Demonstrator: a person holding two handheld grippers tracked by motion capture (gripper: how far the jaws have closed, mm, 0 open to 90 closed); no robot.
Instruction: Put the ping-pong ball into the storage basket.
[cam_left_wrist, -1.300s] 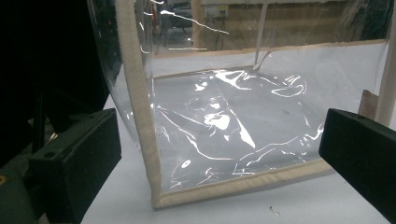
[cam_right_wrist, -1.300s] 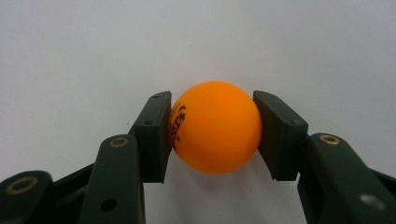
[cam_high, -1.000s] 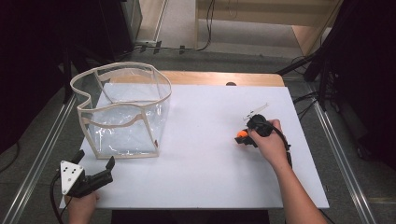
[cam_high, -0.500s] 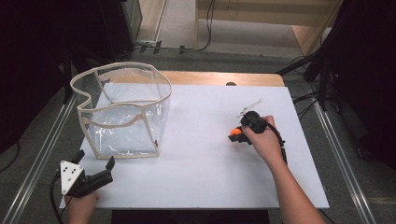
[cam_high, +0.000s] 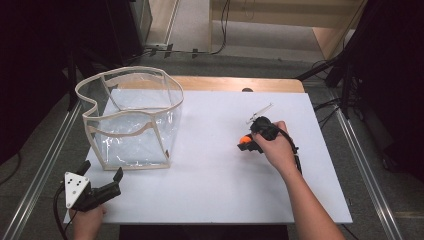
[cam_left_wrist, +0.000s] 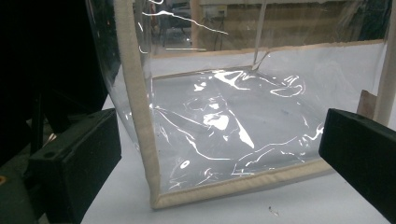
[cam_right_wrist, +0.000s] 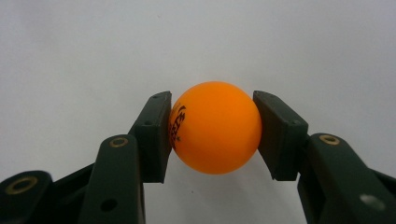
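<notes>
Ball (cam_right_wrist: 215, 127), orange, black print on one side: clamped betw. both pads of R hand-held gripper (cam_right_wrist: 212, 130), pads pressing its sides. In high view ball (cam_high: 244, 140) sits at gripper tip (cam_high: 248, 143), right of centre over white tabletop (cam_high: 220, 185); can't tell if it touches the surface. L hand-held gripper (cam_high: 102, 187) at near-left tabletop corner, jaws apart, nothing betw. them, just in front of clear bag (cam_high: 131, 120) w/ beige trim. Bag (cam_left_wrist: 224, 116) upright, top open, well apart from ball.
</notes>
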